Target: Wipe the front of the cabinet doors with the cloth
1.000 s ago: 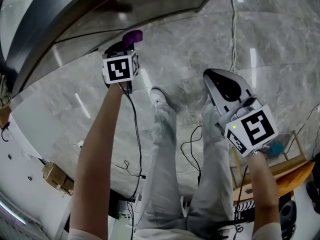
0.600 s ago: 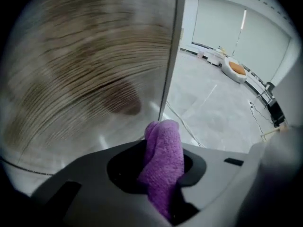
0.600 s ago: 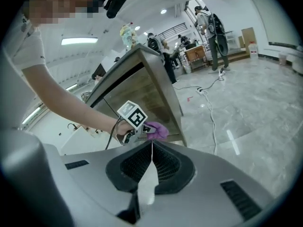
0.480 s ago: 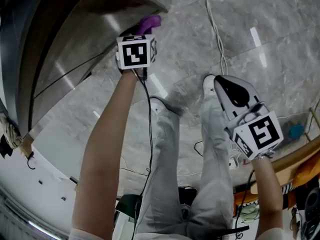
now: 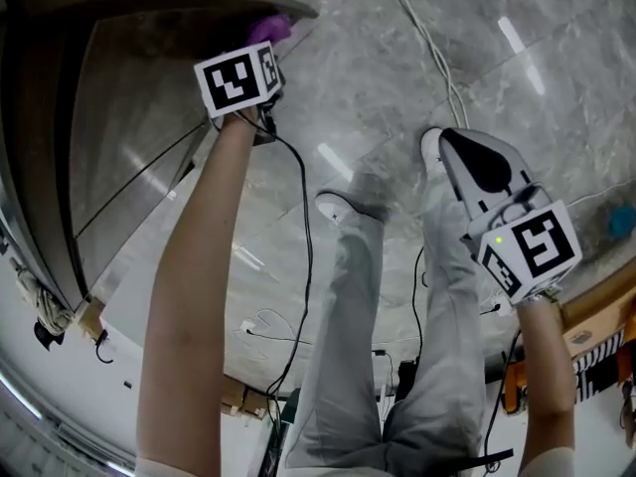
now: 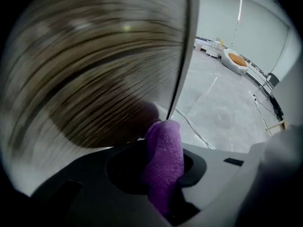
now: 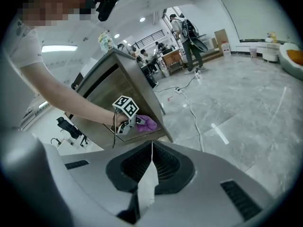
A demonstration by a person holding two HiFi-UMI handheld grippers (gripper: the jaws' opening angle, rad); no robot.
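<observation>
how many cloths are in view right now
1: a purple cloth, clamped in the left gripper and held against the cabinet door near its edge. The right gripper is shut and empty; others may be hidden.

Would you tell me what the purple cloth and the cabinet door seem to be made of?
The purple cloth: soft, matte microfibre or terry, judging by its fuzzy nap. The cabinet door: probably satin brushed metal, given fine streaks and reflections; blur leaves it open.
</observation>
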